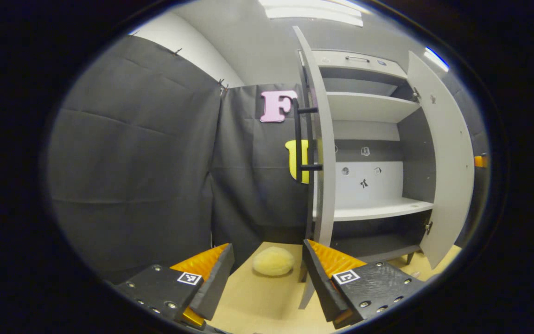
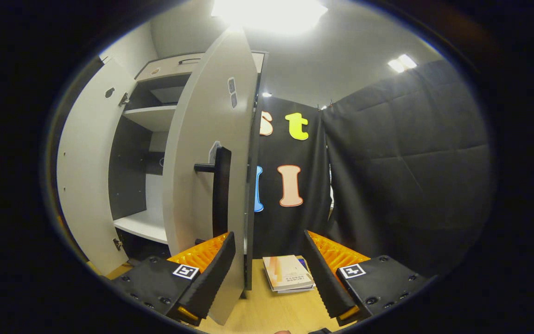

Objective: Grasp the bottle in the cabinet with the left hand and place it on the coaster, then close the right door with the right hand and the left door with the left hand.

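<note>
In the left gripper view our left tool (image 1: 267, 273) sits at 6 o'clock, fingers spread wide with nothing between them. Just past them on the bench (image 1: 267, 301) lies a pale fuzzy pad (image 1: 273, 260) – probably the coaster, though we can't be sure – and no bottle stands on it. Beyond, at 1 o'clock, the left door (image 1: 323, 153) stands edge-on to us with its handle (image 1: 300, 139) on the outer face, and the cabinet's shelves (image 1: 378, 208) at 2 o'clock look bare. We cannot find the bottle anywhere in these pictures, so we cannot say where it is.

In the right gripper view the right tool (image 2: 267, 273) is likewise wide open and holds nothing. Its left finger (image 2: 202, 273) is very near the lower edge of the right door (image 2: 211, 153), whose handle (image 2: 220, 190) hangs at 11 o'clock – whether finger and door touch we cannot tell. A small stack of books (image 2: 289, 273) lies on the bench just ahead at 6 o'clock.

Risks as we judge them: closing doors before the bottle is accounted for would skip the first step. The right finger could snag the handle or door edge and jerk the cabinet. If both doors swing together, one may trap a tool against the other. A hard push could slam the door and shake the shelves.
</note>
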Demonstrator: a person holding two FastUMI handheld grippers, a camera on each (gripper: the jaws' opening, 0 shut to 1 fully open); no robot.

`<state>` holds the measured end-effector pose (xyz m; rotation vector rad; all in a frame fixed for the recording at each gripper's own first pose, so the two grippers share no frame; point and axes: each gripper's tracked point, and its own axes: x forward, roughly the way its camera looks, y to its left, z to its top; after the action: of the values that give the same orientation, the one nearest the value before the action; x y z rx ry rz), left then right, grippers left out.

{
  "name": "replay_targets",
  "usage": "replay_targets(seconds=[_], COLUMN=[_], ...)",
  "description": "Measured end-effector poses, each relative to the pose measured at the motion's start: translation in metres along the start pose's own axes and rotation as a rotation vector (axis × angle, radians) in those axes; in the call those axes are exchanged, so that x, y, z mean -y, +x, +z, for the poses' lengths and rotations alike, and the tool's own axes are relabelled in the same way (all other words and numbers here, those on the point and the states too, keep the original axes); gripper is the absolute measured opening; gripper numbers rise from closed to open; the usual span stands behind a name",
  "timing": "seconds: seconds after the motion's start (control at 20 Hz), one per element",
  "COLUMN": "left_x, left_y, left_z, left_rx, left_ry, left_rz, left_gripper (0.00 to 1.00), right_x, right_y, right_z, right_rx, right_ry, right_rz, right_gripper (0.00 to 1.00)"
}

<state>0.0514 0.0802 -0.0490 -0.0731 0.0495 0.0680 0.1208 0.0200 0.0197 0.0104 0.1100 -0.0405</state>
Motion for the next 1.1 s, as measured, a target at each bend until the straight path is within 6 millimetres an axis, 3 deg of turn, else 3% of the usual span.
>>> replay_targets(seconds=[0.25,0.55,0.75,0.8,0.9,1.1], left_x=[-0.012,-0.022,-0.044,-0.045,-0.05,-0.052], left_y=[0.005,0.008,0.001,0.001,0.006,0.022], left_z=[-0.007,-0.012,-0.018,-0.018,-0.019,-0.007], left_rx=[-0.015,-0.024,-0.036,-0.04,-0.058,-0.063], left_ry=[-0.018,-0.022,-0.022,-0.025,-0.031,-0.049], left_rz=[-0.005,0.009,0.027,0.03,0.034,0.029], left_gripper=[0.87,0.87,0.87,0.87,0.87,0.87], right_x=[-0.025,-0.071,-0.1,-0.105,-0.109,-0.102], right_y=[0.002,0.013,0.023,0.023,0.021,0.012], right_z=[0.001,0.007,0.007,0.007,0.005,-0.005], right_rx=[0.005,0.025,0.034,0.036,0.037,0.023], right_ry=[0.0,-0.014,-0.029,-0.028,-0.03,-0.051], right_rz=[0.03,0.098,0.14,0.144,0.149,0.138], right_gripper=[0.94,0.92,0.95,0.93,0.98,0.96])
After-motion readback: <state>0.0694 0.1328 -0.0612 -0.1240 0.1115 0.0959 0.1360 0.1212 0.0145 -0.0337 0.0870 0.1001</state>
